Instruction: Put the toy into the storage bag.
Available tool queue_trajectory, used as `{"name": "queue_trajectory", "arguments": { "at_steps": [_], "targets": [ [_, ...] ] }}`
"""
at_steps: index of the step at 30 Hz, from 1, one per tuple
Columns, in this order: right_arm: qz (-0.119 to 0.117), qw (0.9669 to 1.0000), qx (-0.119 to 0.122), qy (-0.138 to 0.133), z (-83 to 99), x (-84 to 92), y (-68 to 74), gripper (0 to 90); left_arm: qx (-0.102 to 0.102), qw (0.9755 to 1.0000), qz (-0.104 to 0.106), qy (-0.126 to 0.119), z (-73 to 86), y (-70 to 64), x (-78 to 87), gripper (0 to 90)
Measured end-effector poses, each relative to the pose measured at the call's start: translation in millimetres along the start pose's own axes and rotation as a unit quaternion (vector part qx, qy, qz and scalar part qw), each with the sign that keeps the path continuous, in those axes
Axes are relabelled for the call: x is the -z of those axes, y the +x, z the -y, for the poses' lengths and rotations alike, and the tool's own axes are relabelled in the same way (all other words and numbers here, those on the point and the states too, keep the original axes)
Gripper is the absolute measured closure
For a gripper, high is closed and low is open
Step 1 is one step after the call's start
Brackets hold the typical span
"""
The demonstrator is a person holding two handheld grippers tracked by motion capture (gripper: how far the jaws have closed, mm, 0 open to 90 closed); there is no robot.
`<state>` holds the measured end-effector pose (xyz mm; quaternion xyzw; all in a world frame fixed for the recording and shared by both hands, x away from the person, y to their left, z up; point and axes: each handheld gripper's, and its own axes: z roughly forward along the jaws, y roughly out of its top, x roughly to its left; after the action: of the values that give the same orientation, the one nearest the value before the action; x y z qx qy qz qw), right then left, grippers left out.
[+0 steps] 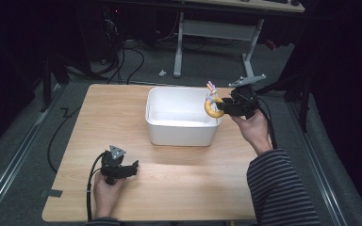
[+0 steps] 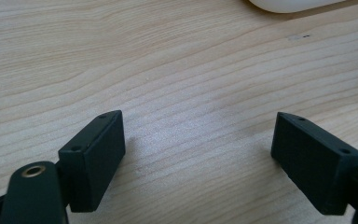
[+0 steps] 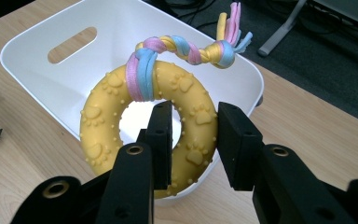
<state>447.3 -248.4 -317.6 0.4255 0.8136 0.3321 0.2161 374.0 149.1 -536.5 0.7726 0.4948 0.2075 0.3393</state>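
Yellow ring toy, rubber with raised paw prints and studs, is clamped in the right gripper: one jaw passes through the ring's hole, the other bears on its outer edge, so the pads press on one side of the ring. A braided rope in pink, blue and yellow is looped round the top of the ring and ends in loose strands pointing up and away.

In the high view the ring toy hangs clear of the counter, at the right-hand rim of the white tub; whether it touches that rim cannot be told. The right gripper reaches in from the right, held by the person's right hand, with a striped sleeve behind it. The tub stands on the far middle of the counter, with a slot handle cut in one end wall.

Left gripper rests low at the near left of the counter, well apart from the tub. Its jaws stand wide apart with bare wood grain between them.
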Motion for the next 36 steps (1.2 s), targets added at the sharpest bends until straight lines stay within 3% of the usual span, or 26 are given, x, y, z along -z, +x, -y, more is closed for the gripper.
{"name": "queue_trajectory", "arguments": {
  "at_steps": [14,36],
  "targets": [
    [-0.008,0.9995,0.014,0.026,-11.4,-39.6,17.4,67.7,0.000,1.0000,0.000,0.000,0.0,-0.1,0.0,17.7],
    [-0.022,0.9970,0.028,0.069,-9.1,-83.3,38.8,67.6,0.000,1.0000,0.000,-0.001,0.2,-0.3,0.1,17.6]
  ]
}}
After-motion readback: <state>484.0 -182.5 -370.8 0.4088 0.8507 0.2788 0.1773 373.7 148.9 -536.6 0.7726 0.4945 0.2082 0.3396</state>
